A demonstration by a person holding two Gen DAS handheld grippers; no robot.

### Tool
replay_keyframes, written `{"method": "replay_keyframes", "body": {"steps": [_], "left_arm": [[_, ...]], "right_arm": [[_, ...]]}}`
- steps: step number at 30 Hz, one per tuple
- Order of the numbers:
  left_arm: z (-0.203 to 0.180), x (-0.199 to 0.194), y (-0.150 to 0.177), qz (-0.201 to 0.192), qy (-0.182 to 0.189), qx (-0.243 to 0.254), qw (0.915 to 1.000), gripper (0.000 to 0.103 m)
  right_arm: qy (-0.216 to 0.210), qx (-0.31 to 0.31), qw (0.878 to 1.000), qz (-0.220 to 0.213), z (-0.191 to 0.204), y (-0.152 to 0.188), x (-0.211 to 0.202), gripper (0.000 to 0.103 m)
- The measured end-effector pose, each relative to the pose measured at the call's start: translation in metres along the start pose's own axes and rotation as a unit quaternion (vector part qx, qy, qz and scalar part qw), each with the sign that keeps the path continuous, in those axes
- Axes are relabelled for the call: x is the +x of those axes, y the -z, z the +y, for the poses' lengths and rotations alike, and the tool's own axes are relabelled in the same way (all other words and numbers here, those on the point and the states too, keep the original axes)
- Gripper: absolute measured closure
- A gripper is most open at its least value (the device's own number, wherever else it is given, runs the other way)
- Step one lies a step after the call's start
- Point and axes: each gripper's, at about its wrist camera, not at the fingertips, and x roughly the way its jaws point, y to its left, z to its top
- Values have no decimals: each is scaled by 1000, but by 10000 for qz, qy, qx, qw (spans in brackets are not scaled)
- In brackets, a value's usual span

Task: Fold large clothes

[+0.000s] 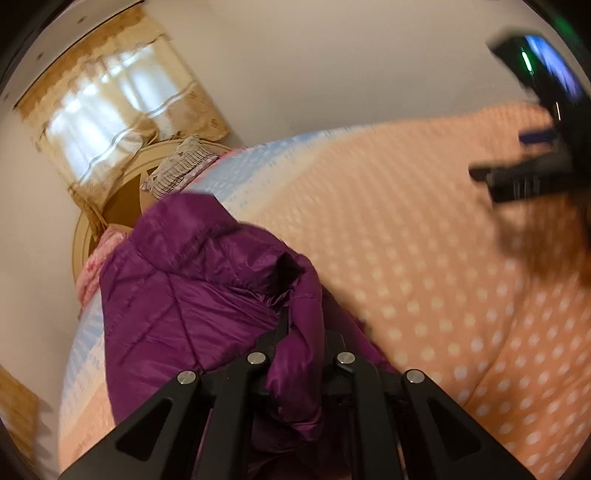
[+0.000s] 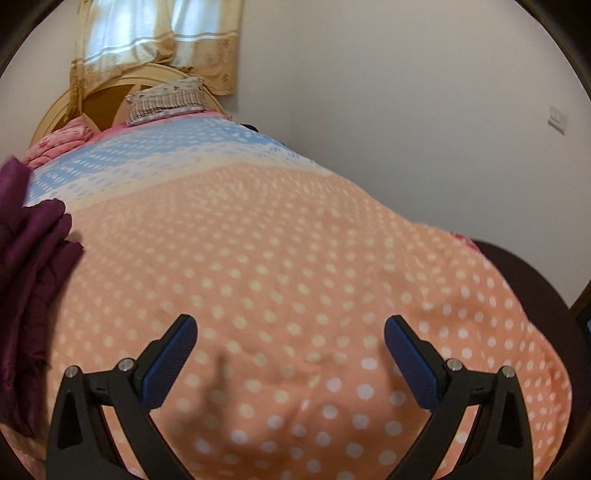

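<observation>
A purple quilted puffer jacket (image 1: pixel 177 288) hangs bunched from my left gripper (image 1: pixel 301 332), which is shut on a fold of its fabric and holds it above the bed. The jacket also shows at the left edge of the right wrist view (image 2: pixel 33 266). My right gripper (image 2: pixel 290 332) is open and empty, its blue pads (image 2: pixel 168 362) wide apart over the orange polka-dot bedspread (image 2: pixel 295 240). In the left wrist view the right gripper (image 1: pixel 517 181) is blurred at the upper right, apart from the jacket.
The bedspread (image 1: pixel 424 258) turns blue and white toward the headboard (image 2: pixel 110 92). A striped pillow (image 2: pixel 166 99) and pink bedding (image 2: pixel 62 142) lie at the head. A curtained window (image 2: pixel 155 33) is behind. A plain wall runs along the right with a switch plate (image 2: pixel 557 118).
</observation>
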Motion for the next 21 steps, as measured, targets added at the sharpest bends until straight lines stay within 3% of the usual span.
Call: {"method": "replay_keyframes", "body": {"steps": [6, 9, 10, 11, 13, 17, 21], "left_arm": [[-13, -7, 1, 21, -283, 227, 9993, 90], [-24, -29, -10, -164, -562, 445, 9973, 74], [-21, -36, -14, -265, -552, 430, 9972, 56], [-17, -47, -15, -391, -550, 396, 9969, 30], [-9, -68, -18, -600, -631, 308, 9957, 14], [23, -97, -19, -836, -707, 19, 9940, 14], [73, -87, -11, -560, -1157, -435, 9908, 14]], "right_arm": [[-134, 104, 9999, 9, -7, 2, -8, 0], [-79, 49, 10000, -3, -2, -1, -6, 0], [-58, 37, 10000, -9, 0, -1, -5, 0], [-41, 28, 10000, -11, 1, -1, -4, 0], [-36, 28, 10000, 0, 4, -2, -3, 0], [-94, -17, 10000, 5, 12, -6, -5, 0], [-218, -129, 9997, -59, 28, -13, -11, 0]]}}
